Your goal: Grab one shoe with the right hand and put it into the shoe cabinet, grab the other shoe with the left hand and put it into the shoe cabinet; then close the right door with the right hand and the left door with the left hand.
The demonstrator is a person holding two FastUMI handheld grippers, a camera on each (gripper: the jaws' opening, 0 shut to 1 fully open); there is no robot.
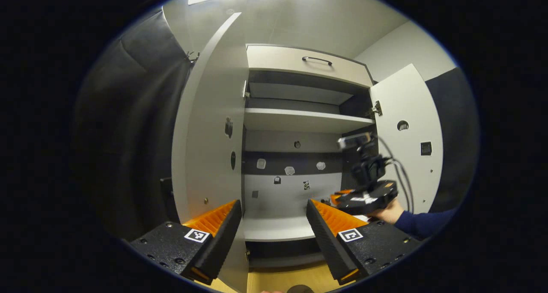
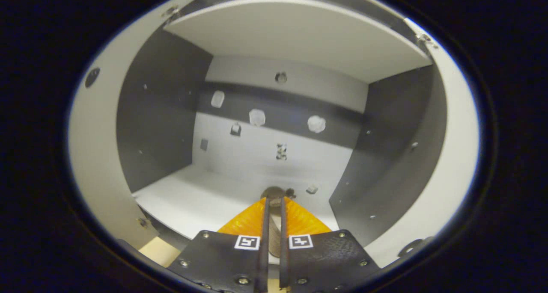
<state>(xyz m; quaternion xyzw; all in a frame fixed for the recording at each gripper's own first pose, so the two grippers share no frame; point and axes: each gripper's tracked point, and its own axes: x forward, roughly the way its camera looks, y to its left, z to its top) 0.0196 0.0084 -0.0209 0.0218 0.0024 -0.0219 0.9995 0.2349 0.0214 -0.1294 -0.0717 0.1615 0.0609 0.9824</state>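
The left tool is wide open and holds nothing, in front of the shoe cabinet. The right tool, its two fingers pressed on a brown shoe, is over the cabinet's lower shelf. Both doors stand open.

left view farther, right view inside cabinet
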